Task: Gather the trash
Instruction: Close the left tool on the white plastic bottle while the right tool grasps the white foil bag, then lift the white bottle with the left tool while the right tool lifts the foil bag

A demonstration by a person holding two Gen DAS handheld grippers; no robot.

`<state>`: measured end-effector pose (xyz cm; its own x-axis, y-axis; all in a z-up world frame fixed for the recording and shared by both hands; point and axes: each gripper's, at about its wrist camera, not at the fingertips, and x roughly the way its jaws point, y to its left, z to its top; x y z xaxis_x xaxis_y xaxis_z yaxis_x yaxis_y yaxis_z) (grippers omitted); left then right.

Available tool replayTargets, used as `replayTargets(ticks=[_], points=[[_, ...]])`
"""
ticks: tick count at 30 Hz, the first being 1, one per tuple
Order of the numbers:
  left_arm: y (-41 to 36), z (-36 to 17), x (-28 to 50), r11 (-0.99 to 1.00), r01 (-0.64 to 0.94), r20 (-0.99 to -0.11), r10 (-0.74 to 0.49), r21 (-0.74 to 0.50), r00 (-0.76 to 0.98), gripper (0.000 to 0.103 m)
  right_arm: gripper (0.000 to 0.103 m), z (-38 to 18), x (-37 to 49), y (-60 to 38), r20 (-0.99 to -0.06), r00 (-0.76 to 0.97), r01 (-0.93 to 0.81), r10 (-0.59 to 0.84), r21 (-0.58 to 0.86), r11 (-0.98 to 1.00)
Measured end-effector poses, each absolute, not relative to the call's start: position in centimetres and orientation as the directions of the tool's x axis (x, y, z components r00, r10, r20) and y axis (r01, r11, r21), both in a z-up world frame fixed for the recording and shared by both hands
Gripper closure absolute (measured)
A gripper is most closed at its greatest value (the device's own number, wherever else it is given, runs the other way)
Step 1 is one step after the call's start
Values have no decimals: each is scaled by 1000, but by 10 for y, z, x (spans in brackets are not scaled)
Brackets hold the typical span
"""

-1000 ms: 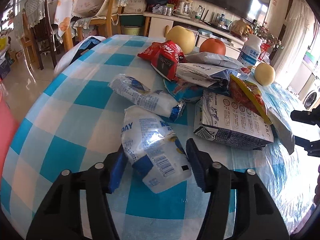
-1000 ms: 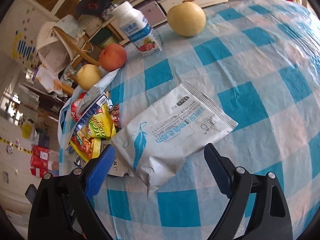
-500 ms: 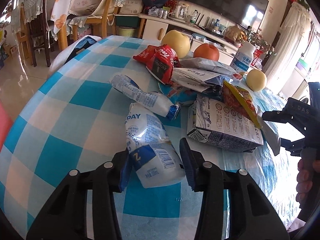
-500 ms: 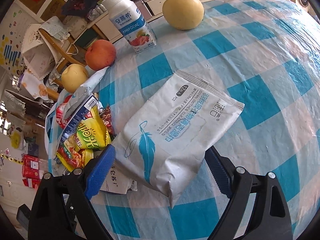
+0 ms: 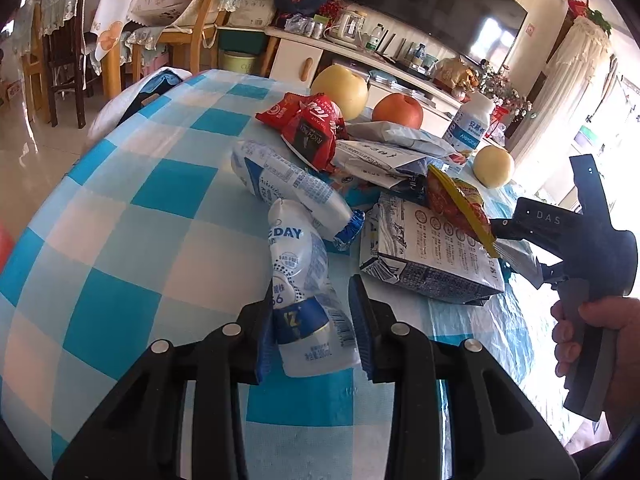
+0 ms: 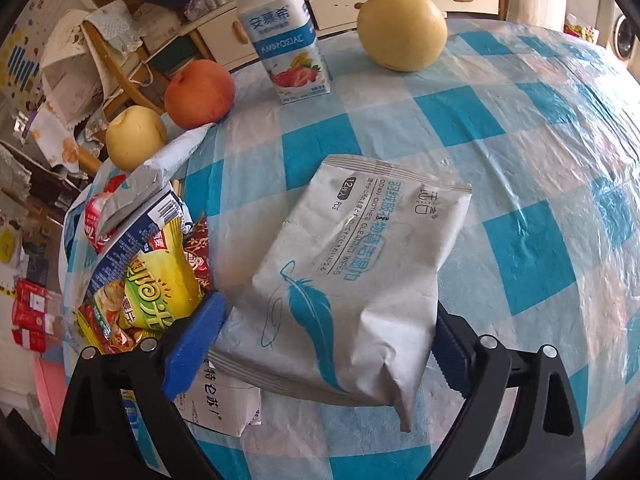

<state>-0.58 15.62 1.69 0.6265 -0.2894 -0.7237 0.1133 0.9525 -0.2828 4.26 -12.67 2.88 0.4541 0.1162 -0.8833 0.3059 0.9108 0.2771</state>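
My left gripper (image 5: 314,330) is shut on a white and blue milk pouch (image 5: 304,292) that lies on the checked tablecloth (image 5: 120,216). A second milk pouch (image 5: 288,188), a red wrapper (image 5: 312,128), a milk carton (image 5: 428,252) and other wrappers lie piled beyond it. My right gripper (image 6: 320,344) is open, its blue pads on either side of the near end of a grey wipes packet (image 6: 356,276). I cannot tell if the pads touch it. A yellow snack bag (image 6: 156,292) lies to its left.
Two yellow pears (image 6: 402,30) (image 6: 134,142), a red apple (image 6: 200,94) and a yogurt bottle (image 6: 284,32) stand on the table's far side. The right gripper's body and hand (image 5: 588,280) show in the left wrist view. Chairs and a TV cabinet stand beyond the table.
My left gripper has closed onto the milk pouch, squeezing it narrow. My right gripper has moved forward so the wipes packet now lies between its open fingers.
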Motion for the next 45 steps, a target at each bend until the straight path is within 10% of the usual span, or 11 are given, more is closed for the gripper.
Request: replayTargets(ticks=[3, 5, 13, 27, 29, 40, 45], points=[[155, 17, -7, 954, 123, -724, -289, -274, 627, 68, 19, 32, 42, -128, -879, 465, 309, 106, 273, 911], [156, 17, -7, 952, 124, -722, -293, -279, 627, 68, 47, 37, 39, -132, -866, 484, 313, 123, 303, 900], [168, 17, -10, 934, 119, -706, -334, -337, 624, 70, 69, 57, 28, -139, -832, 543, 313, 113, 326, 892], [207, 40, -31, 891, 112, -605, -386, -439, 697, 77, 76, 129, -25, -113, -697, 715, 220, 53, 296, 930], [211, 43, -34, 889, 113, -596, -387, -444, 704, 97, 77, 140, -33, -104, -670, 738, 187, 78, 314, 931], [248, 42, -42, 873, 74, -606, -393, -482, 692, 98, 77, 165, -45, -11, -612, 762, -46, 211, 274, 961], [236, 38, -49, 885, 183, -653, -442, -427, 615, 38, 77, 167, -46, 11, -604, 761, -91, 236, 261, 961]])
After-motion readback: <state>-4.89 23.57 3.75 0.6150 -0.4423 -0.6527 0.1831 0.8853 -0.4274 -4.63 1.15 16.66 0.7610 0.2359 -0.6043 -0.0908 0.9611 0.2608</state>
